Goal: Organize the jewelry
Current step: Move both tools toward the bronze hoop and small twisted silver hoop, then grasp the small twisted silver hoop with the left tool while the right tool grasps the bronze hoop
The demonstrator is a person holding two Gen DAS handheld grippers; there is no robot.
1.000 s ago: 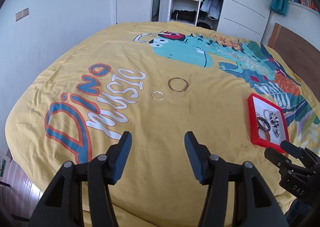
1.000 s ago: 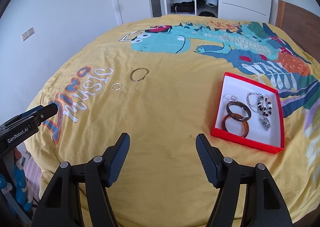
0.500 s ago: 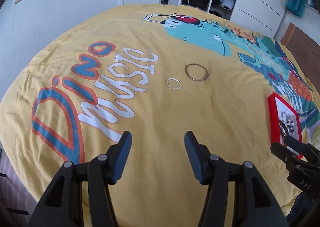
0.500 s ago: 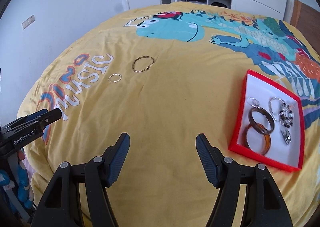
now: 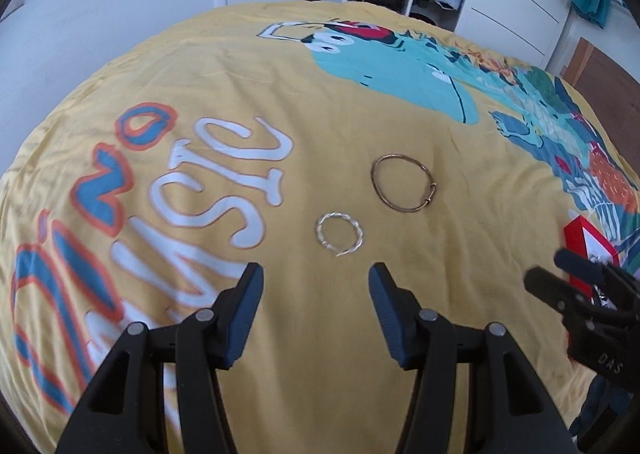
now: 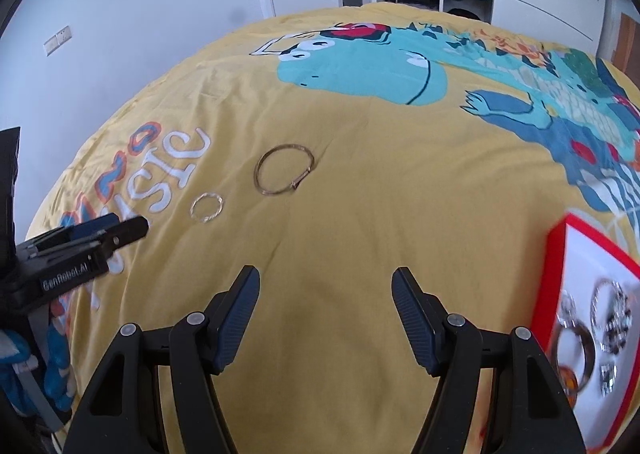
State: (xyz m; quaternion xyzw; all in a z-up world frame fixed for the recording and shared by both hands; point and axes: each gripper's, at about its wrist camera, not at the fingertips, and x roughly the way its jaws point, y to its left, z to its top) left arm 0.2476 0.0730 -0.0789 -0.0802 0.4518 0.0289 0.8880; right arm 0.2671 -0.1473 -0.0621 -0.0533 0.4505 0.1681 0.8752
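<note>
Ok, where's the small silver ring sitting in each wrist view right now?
Left wrist: the small silver ring lies just ahead of the open left gripper, near picture centre.
Right wrist: the ring is left of centre, just beyond the left gripper's tip.
Shared landmark: the larger gold bangle lies just past it on the yellow bedspread, close beside it.

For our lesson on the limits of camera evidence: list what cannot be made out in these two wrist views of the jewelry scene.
- Red tray, left wrist view: mostly hidden behind the right gripper; contents unreadable.
- Red tray, right wrist view: cut off by the lens edge and blurred; the number of pieces inside is unclear.
- Small silver ring: too small and blurred to show its pattern.
- Gold bangle: clasp detail too small.
</note>
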